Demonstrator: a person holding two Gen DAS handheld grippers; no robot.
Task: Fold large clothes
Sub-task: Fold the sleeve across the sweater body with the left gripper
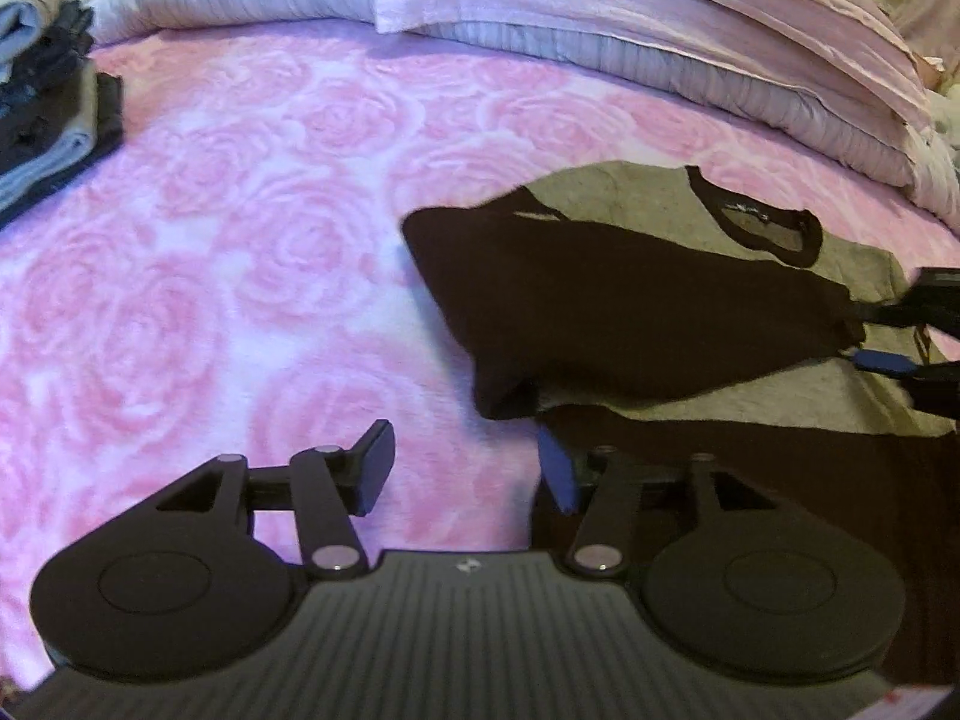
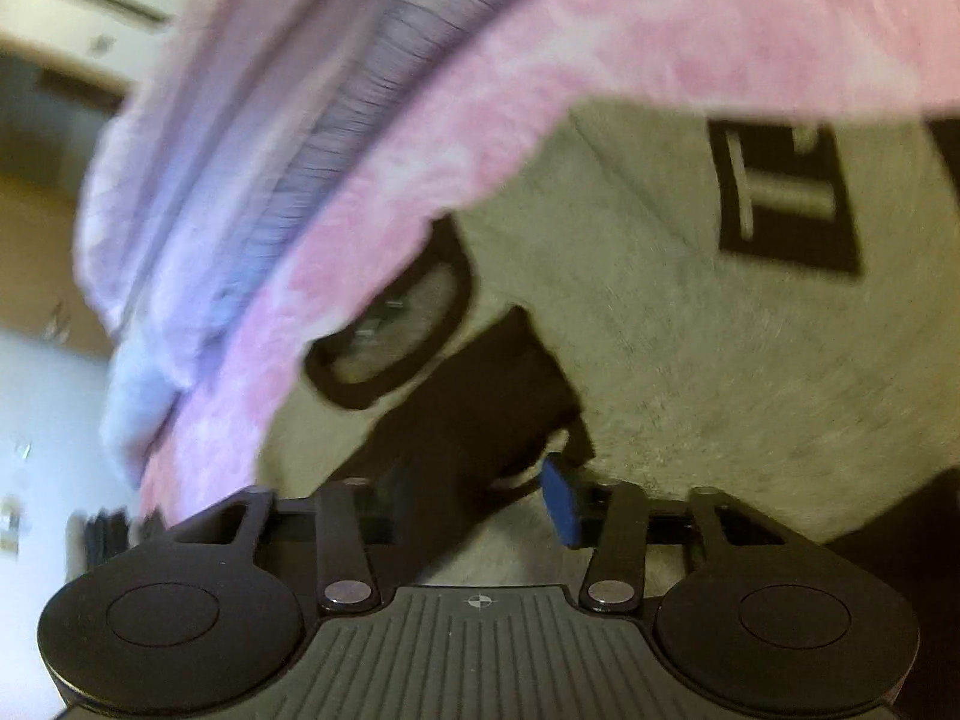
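Pink rose-print bed (image 1: 252, 228): grey-black shirt (image 1: 600, 300), clothes stack (image 1: 48, 102), folded quilts (image 1: 660, 48)

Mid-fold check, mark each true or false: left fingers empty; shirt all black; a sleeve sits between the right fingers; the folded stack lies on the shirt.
1. The left fingers hold nothing. True.
2. The shirt is all black. False: its body is grey, with black sleeves and collar.
3. A black sleeve lies between the right fingers. True.
4. The folded stack lies on the shirt. False: it sits apart, at the far left of the pink blanket.
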